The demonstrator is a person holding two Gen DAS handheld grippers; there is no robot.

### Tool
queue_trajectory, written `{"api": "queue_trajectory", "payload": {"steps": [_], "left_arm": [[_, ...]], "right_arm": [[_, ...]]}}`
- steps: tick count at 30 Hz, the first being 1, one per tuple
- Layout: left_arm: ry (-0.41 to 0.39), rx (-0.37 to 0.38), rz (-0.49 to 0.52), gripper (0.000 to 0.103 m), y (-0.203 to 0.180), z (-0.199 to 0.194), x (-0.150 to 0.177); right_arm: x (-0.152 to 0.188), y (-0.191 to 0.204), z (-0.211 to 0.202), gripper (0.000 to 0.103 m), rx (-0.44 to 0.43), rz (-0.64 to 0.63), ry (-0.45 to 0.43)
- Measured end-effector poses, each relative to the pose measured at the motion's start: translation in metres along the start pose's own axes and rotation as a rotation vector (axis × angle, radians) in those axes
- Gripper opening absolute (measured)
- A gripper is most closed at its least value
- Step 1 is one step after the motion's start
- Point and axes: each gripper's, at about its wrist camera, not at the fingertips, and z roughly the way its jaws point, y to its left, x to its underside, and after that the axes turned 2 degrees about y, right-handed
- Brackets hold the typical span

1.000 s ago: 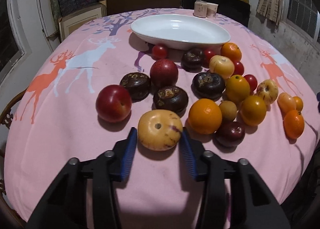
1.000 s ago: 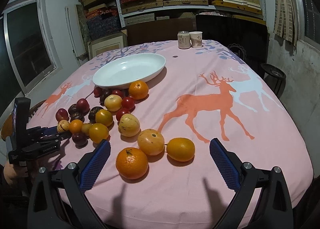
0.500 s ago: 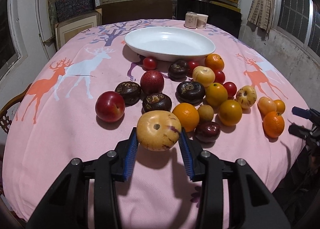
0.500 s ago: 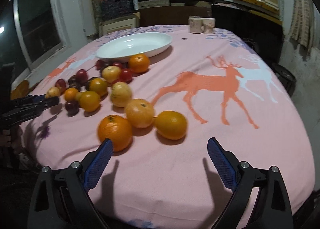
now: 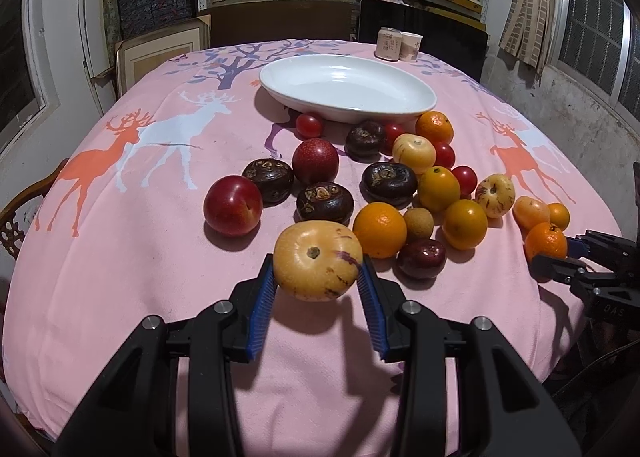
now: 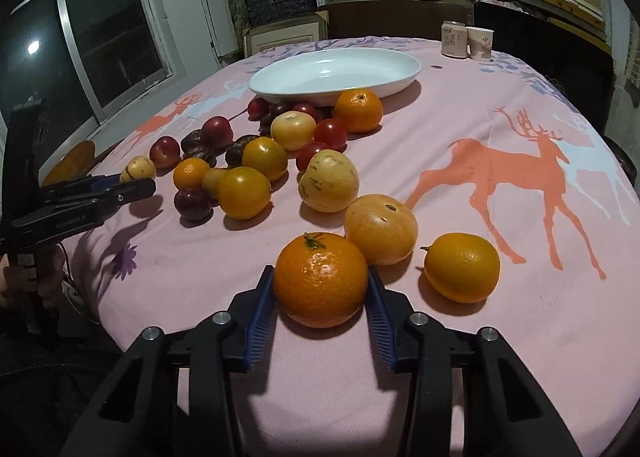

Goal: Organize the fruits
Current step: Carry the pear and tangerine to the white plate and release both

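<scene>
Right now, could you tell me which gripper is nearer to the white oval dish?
Left. The left gripper, holding a yellow speckled fruit, faces the white oval dish across the fruit pile; the right gripper, closing around a mandarin, sits further back.

Pink deer-patterned tablecloth (image 5: 120, 257), white dish (image 5: 348, 93), orange mandarin (image 6: 320, 281).

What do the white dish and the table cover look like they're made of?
The white dish looks like glazed ceramic, perhaps melamine: smooth, glossy, with soft reflections. The table cover looks like matte woven fabric: a printed deer pattern, draping over the edge.
</scene>
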Motion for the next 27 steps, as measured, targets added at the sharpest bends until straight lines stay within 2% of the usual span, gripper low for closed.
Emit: {"api": "queue_trajectory", "payload": {"steps": [3,7,13,16,20,23,27], "left_arm": [[-0.002,0.006,-0.008,0.040,0.003,-0.001,0.000],[-0.019,0.026,-0.005,0.040,0.005,-0.007,-0.009],[-0.061,0.050,0.019,0.040,0.006,0.001,-0.066],[-0.063,0.056,0.015,0.040,0.005,0.021,-0.111],[-0.023,0.073,-0.013,0.040,0.009,0.063,-0.171],[0.044,0.074,-0.017,0.040,0.010,0.105,-0.206],[0.142,0.050,-0.061,0.040,0.019,0.164,-0.237]], "right_arm": [[-0.002,0.003,-0.014,0.044,-0.024,-0.017,-0.037],[-0.021,0.009,-0.039,0.044,-0.072,-0.047,-0.128],[-0.095,-0.001,-0.033,0.044,-0.049,-0.056,-0.176],[-0.144,-0.011,-0.010,0.044,0.002,-0.059,-0.182],[-0.198,-0.022,0.029,0.044,0.039,-0.059,-0.162],[-0.232,-0.027,0.072,0.044,0.056,-0.069,-0.115],[-0.259,-0.032,0.125,0.045,0.081,-0.078,-0.046]]}}
